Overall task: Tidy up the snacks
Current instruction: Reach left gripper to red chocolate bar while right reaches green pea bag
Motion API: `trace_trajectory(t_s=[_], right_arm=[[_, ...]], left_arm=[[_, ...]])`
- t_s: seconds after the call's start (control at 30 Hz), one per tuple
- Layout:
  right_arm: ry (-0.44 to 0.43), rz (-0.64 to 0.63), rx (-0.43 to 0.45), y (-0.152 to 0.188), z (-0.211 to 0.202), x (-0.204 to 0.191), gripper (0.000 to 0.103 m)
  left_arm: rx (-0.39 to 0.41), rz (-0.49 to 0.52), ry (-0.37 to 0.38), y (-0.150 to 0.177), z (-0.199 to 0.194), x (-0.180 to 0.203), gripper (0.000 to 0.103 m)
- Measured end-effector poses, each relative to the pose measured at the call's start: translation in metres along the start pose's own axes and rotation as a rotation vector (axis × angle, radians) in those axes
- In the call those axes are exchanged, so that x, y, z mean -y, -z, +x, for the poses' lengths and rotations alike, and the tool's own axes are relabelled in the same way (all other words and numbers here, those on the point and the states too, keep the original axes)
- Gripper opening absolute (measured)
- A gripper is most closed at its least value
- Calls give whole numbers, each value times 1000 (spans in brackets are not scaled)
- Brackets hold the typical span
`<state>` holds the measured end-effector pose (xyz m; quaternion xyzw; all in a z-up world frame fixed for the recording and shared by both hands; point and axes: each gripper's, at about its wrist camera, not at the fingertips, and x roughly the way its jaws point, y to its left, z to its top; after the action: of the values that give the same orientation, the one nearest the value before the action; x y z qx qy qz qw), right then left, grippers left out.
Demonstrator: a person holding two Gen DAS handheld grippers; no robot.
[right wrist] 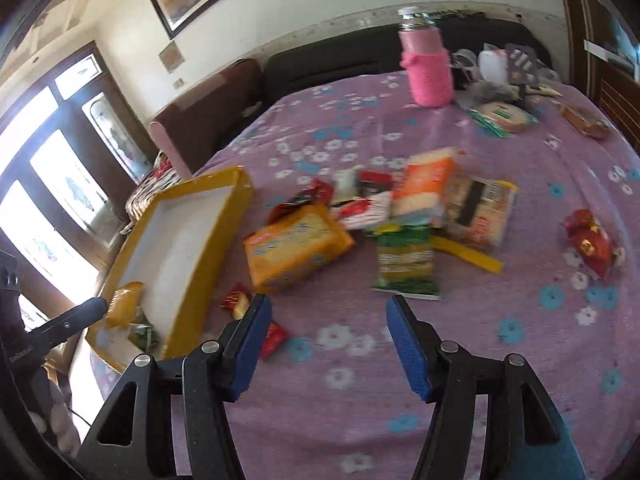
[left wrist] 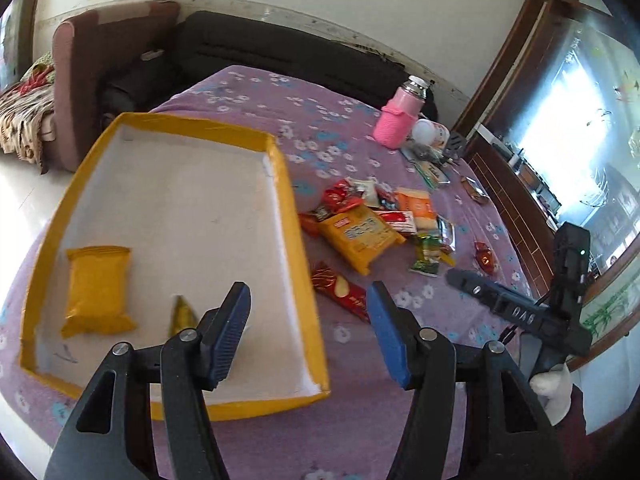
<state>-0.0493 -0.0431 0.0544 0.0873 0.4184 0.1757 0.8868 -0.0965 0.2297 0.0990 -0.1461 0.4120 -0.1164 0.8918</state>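
Snacks [right wrist: 360,220] beyond empty fingers [right wrist: 408,344].

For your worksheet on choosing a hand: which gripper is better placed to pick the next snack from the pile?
Right. The right gripper is open, facing the snack pile on the cloth. The left gripper, also open, sits over the yellow tray's edge.
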Motion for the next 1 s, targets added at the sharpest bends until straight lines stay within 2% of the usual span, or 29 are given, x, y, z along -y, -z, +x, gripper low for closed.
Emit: trace_trajectory(t_s=[0.17, 0.27, 0.4, 0.43, 0.47, 0.5, 0.57, 0.67, 0.8, 0.87, 1.0], right_arm=[[-57, -209, -94, 9, 39, -55, 62], [-79, -285, -133, 8, 68, -78, 61], [-44, -349, -157, 8, 94, -99, 58], [-34, -352, -168, 9, 98, -100, 52], [-31, -347, -187, 10, 102, -97, 27], [-40, -338, -182, 13, 100, -96, 25], [-41, -319, -179, 15, 94, -86, 22], [-38, -287, -164, 20, 71, -65, 1], [80, -281, -133, 29, 42, -23, 1], [120, -234, -129, 32, 31, 3, 2], [93, -44, -90, 19, 11, 64, 13]], left_arm=[[-8, -33, 2, -2, 5, 2, 59], [-4, -32, -18, -2, 0, -1, 59], [4, -17, -32, -4, -5, -3, 61], [5, -10, -33, -5, -4, -2, 62], [3, -3, -30, -5, -1, -1, 62], [-2, 5, -27, -6, 2, 1, 62], [-18, 30, -16, -7, 12, 9, 62], [-53, 83, 4, -6, 30, 25, 62], [-103, 166, 16, -3, 54, 52, 62], [-118, 194, 22, -5, 64, 62, 62], [-145, 192, 58, -12, 83, 81, 62]])
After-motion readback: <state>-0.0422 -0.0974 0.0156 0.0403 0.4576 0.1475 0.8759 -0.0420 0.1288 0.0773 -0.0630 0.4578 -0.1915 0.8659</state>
